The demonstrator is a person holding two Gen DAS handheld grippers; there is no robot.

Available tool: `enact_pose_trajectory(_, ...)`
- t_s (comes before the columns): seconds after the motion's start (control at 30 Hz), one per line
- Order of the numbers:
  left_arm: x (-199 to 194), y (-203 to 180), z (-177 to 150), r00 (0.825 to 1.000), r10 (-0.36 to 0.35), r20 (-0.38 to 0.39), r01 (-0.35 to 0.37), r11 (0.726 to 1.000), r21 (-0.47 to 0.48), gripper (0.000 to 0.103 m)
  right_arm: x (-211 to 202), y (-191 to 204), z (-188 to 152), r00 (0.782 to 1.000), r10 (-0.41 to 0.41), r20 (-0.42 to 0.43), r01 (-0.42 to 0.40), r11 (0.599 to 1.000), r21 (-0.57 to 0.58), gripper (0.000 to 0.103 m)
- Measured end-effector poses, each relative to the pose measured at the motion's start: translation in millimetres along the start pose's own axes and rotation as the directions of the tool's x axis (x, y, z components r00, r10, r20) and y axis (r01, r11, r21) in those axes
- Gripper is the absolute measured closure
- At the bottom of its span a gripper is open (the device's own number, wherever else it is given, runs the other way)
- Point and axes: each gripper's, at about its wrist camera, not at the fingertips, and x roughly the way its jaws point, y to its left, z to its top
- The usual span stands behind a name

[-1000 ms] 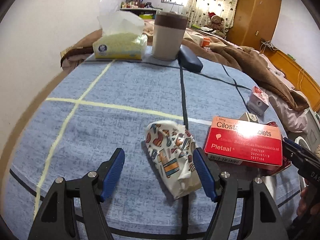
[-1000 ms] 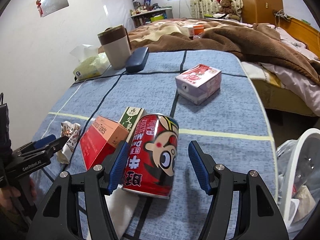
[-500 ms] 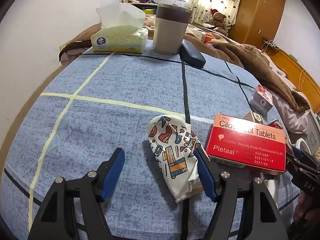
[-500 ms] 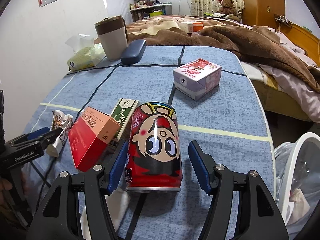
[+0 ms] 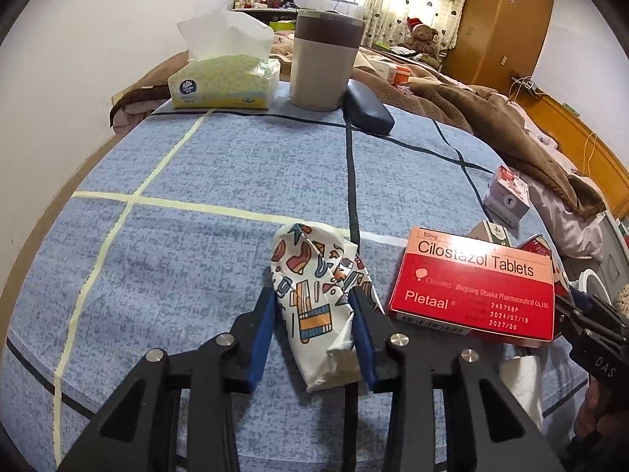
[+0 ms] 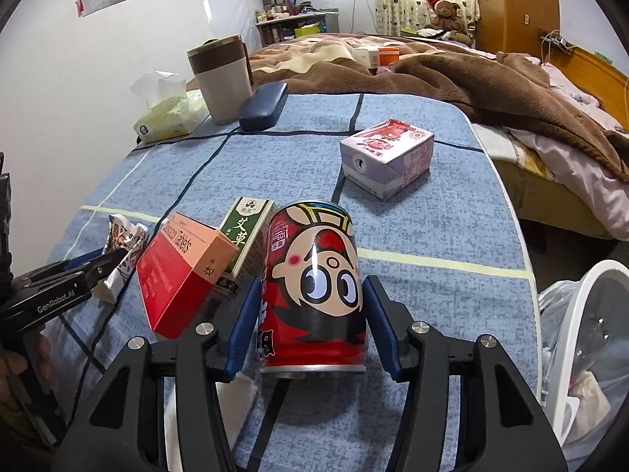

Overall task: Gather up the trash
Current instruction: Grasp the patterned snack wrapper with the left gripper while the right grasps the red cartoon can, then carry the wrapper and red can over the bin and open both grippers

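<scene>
A crumpled patterned wrapper lies on the blue checked tablecloth. My left gripper is closing on it, and both blue pads press its sides. In the right wrist view a red cartoon drink can stands upright between the closing jaws of my right gripper, its pads against the can's sides. The left gripper also shows at that view's left edge, on the wrapper.
A red tablet box leans on a green box just left of the can. A pink carton lies farther back. A white-rimmed bin with a bag stands off the table's right edge. Tissue box, cup and dark case stand at the far end.
The left jaws have closed from wide apart onto the wrapper. The right jaws have narrowed onto the can, which went from tilted to upright.
</scene>
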Motion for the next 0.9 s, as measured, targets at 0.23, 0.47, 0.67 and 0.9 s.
enact_pose_trajectory(0.23, -6.0, 0.2, -2.7, 1.000, -0.008, 0.014, 0.008, 1.000, -0.006, 0.067, -1.5, -0.3, -0.6, 1.000, 0.003, 0.008, -0.003, 1.000, 0.000, 0.049)
enact_pose_trajectory(0.47, -20.7, -5.4, -4.1, 0.999, -0.016, 0.044, 0.016, 1.000, 0.005, 0.067, -8.8, -1.2, -1.3, 1.000, 0.004, 0.030, -0.004, 1.000, 0.003, 0.049)
enact_pose_trajectory(0.67, -38.2, -16.3, -5.4, 0.997, -0.027, 0.076, 0.025, 0.999, 0.025, 0.067, -20.8, -5.3, -1.7, 0.998, 0.005, 0.057, -0.006, 1.000, 0.022, 0.049)
enact_pose_trajectory(0.9, -65.1, -34.2, -3.6, 0.990, -0.051, 0.130, 0.043, 0.997, 0.066, 0.067, -38.7, -12.0, -3.0, 0.996, -0.001, 0.094, -0.003, 0.999, 0.037, 0.049)
